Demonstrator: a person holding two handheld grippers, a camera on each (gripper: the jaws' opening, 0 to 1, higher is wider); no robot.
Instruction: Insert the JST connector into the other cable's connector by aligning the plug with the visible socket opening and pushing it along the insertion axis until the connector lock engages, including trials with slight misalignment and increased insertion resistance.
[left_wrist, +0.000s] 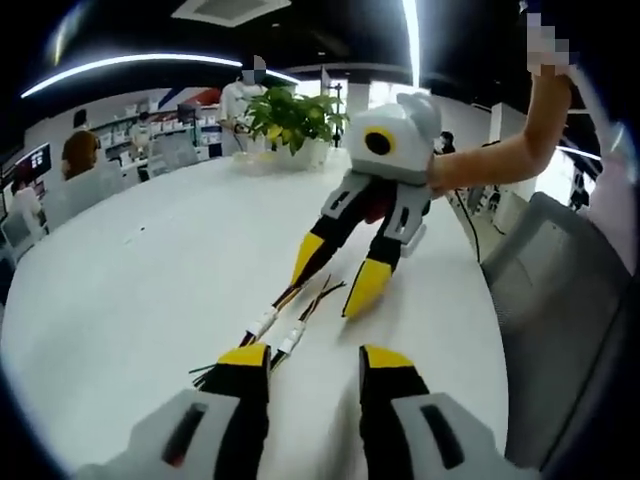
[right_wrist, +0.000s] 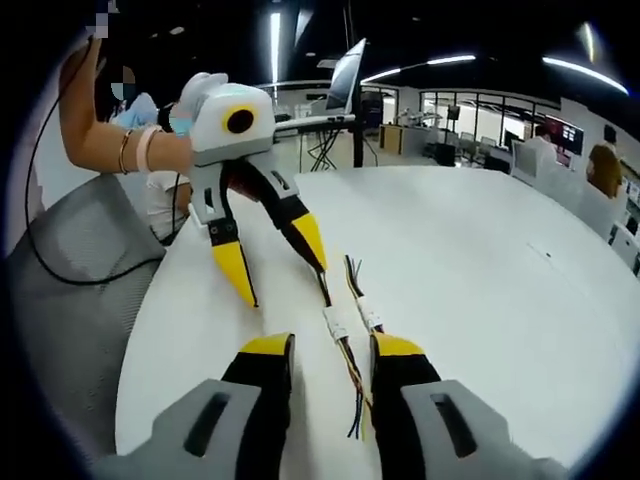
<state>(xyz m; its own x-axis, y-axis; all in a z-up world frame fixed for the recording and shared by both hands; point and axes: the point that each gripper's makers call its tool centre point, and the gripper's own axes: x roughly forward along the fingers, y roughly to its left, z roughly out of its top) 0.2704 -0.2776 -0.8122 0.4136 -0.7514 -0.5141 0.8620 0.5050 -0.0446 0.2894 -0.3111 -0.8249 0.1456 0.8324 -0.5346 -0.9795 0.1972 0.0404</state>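
– Lying side by side on the white table (left_wrist: 120, 300), were those the two cables (left_wrist: 318, 295)?

– They were. Both thin cables rested flat and nearly parallel. Each carried one of the small white connectors (left_wrist: 262, 322), which sat just beside each other and were not joined.

– How did the left claw stand?

– In the left gripper view the left claw (left_wrist: 315, 358) was open, its black jaws with yellow tips spread apart low over the table and gripping nothing. The connectors lay just ahead of one tip, and loose coloured wire ends fanned out beside that same tip.

– And the right claw?

– The right claw (left_wrist: 323, 297) faced it from across the table, likewise open and empty, with its jaws angled down. One yellow tip was at the far wire ends; whether it touched them could not be told. A person's bare arm (left_wrist: 500, 150) reached to its white body.

– What did the right gripper view add?

– The cables' wires ran between that claw's own spread jaws, with the connectors just beyond the tips. The left claw, seen from the front there, was parted too, with one tip close to a cable's end.

– And around them?

– A potted plant (left_wrist: 290, 120) stood at the table's far side. A grey chair (left_wrist: 560, 300) was drawn up beside the table's edge.
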